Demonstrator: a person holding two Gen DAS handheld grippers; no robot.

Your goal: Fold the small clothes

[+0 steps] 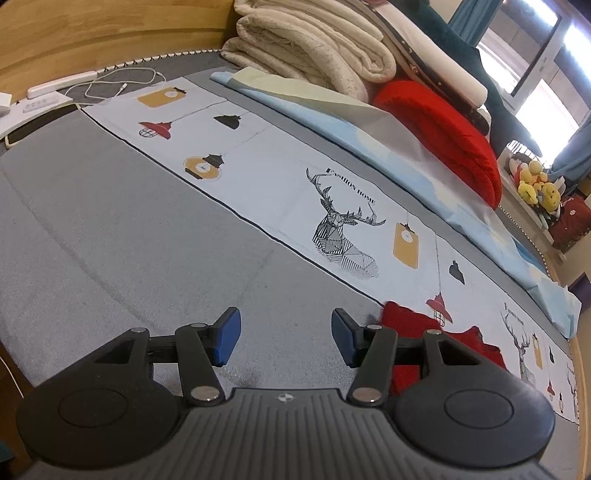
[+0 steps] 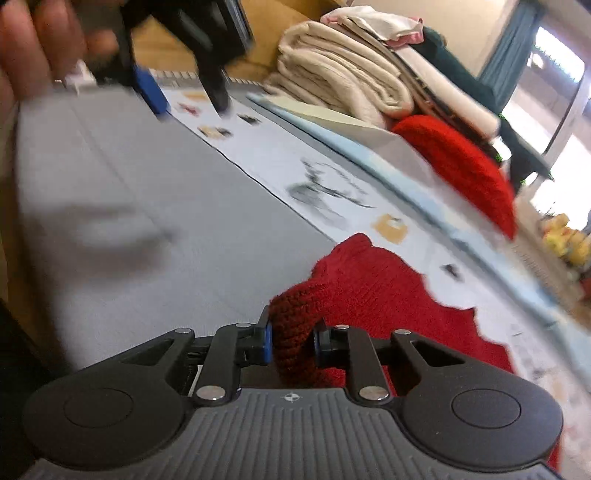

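Note:
A small red knitted garment (image 2: 373, 291) lies on the bed, partly on the grey cover and partly on the printed sheet. My right gripper (image 2: 291, 341) is shut on a bunched fold of that garment, the knit squeezed between its blue pads. In the left wrist view the same red garment (image 1: 410, 325) shows at the lower right, just beyond the right finger. My left gripper (image 1: 286, 338) stands open over bare grey cover with nothing between its fingers. In the right wrist view the left gripper (image 2: 184, 92) appears blurred at the top left, held by a hand (image 2: 33, 40).
A printed sheet with deer and lamps (image 1: 332, 206) runs across the bed. Behind it lie a folded light blue cloth (image 1: 369, 147), stacked cream blankets (image 1: 314, 48) and a red cushion (image 1: 450, 136). A wooden headboard (image 1: 92, 33), cable and power strip (image 1: 62, 85) sit far left.

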